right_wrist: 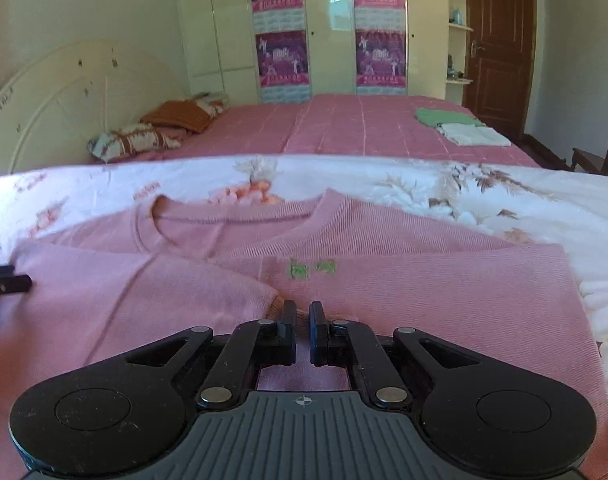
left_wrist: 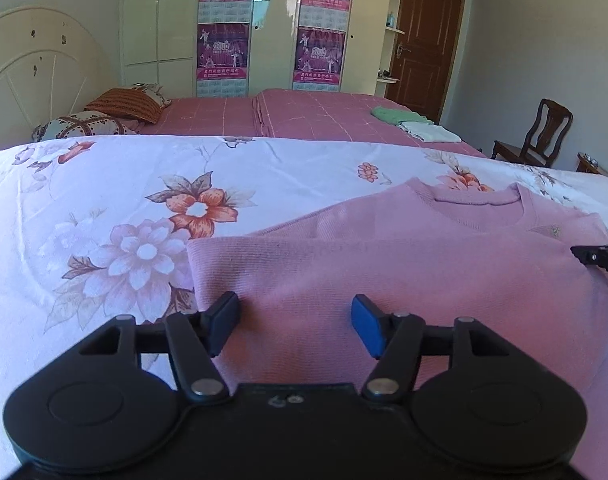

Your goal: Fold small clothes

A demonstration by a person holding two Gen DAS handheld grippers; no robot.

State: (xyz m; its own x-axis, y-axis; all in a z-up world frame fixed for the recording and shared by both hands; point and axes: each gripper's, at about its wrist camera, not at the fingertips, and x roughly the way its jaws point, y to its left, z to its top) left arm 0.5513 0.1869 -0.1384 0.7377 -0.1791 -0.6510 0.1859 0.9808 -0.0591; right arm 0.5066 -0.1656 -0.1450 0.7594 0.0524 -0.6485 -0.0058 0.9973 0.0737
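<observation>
A pink knit sweater (left_wrist: 404, 256) lies flat on a white floral sheet (left_wrist: 124, 208), neckline away from me, both sleeves folded across its front. My left gripper (left_wrist: 296, 320) is open and empty, low over the sweater's left part. In the right wrist view the sweater (right_wrist: 424, 292) has a small green embroidery (right_wrist: 312, 269). My right gripper (right_wrist: 303, 326) is nearly shut, its fingers on either side of the ribbed cuff (right_wrist: 282, 307) of the folded sleeve. The right gripper's tip shows in the left wrist view (left_wrist: 600, 258), and the left gripper's in the right wrist view (right_wrist: 6, 283).
A pink bedspread (left_wrist: 312, 116) lies beyond the sheet, with folded green and white clothes (left_wrist: 416, 124) and pillows (left_wrist: 104, 116) by the headboard. A wardrobe (left_wrist: 264, 28), a brown door (left_wrist: 424, 40) and a wooden chair (left_wrist: 540, 136) stand behind.
</observation>
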